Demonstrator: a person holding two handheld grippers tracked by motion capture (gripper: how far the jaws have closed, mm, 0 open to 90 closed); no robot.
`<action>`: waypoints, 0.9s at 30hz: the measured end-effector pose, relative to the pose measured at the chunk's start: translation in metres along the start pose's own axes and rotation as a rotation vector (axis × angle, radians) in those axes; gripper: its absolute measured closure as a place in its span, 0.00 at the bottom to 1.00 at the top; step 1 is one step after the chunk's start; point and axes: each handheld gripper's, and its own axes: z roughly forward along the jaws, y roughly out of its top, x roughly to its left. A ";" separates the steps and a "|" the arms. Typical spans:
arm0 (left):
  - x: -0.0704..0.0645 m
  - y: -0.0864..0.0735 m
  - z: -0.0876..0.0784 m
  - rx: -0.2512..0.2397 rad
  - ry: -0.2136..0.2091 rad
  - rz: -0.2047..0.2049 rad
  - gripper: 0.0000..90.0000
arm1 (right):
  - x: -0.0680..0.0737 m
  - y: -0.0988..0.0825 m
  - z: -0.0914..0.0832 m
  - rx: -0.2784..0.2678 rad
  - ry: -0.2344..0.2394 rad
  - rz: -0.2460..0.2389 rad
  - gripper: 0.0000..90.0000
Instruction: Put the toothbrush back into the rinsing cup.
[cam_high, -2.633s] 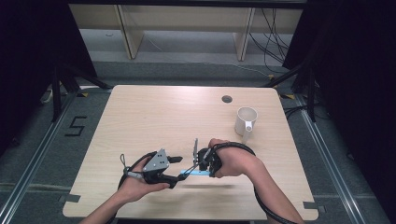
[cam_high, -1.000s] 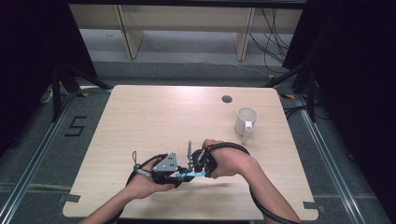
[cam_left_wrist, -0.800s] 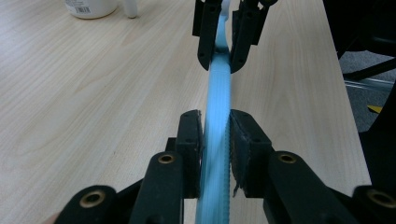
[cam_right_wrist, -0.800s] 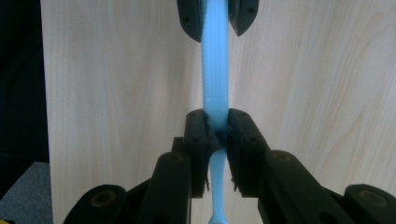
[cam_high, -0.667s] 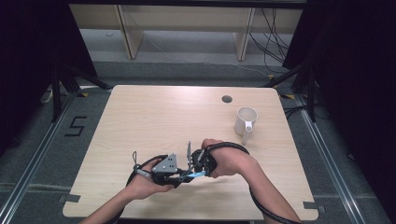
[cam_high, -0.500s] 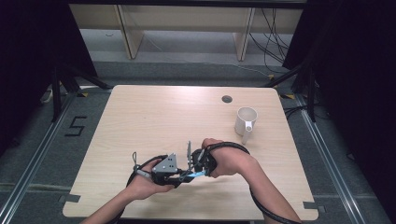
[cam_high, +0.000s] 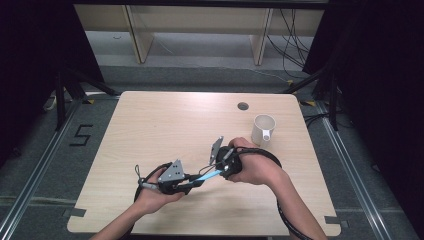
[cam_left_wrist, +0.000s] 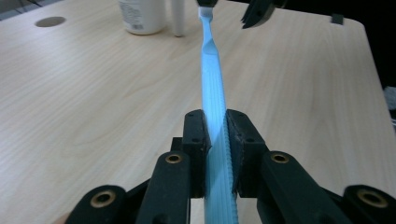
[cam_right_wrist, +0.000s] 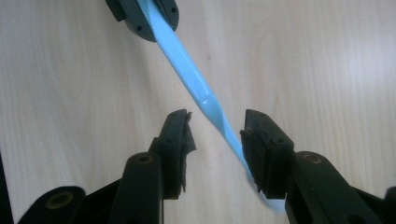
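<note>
A light blue toothbrush is held above the wooden surface, stretched between the two grippers. The left gripper is clamped tight on the ribbed handle of the toothbrush, both pads pressed flat against its sides, as seen in the left gripper view; from those jaws the handle runs straight ahead and narrows at a twisted neck. In the high view the left gripper is seen low on the surface, in the person's left hand, with a grey three-cornered plate on top.

The right gripper stands half open; its jaws have just been opening. In the right gripper view the thin neck of the toothbrush passes slantwise between the jaws: it lies close against the inner face of the right-hand pad, where contact cannot be told for certain, and well clear of the left-hand pad. In the high view the right gripper is met by the far end of the blue handle.

A white mug stands beyond the right gripper, apart from it, handle turned toward the person. In the left gripper view, small dark print is seen on the mug, too blurred to be read. A "5" is marked on the floor, far to the left of the left gripper
</note>
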 end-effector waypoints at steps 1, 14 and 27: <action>0.001 0.000 0.000 -0.010 0.014 -0.005 0.87 | -0.001 -0.002 -0.001 -0.021 -0.005 0.015 0.67; 0.005 0.002 -0.009 -0.114 0.159 -0.030 0.87 | -0.008 -0.026 0.009 -0.281 -0.003 0.374 0.64; 0.007 0.003 -0.015 -0.191 0.217 -0.044 0.87 | -0.005 -0.027 0.023 -0.393 -0.004 0.458 0.63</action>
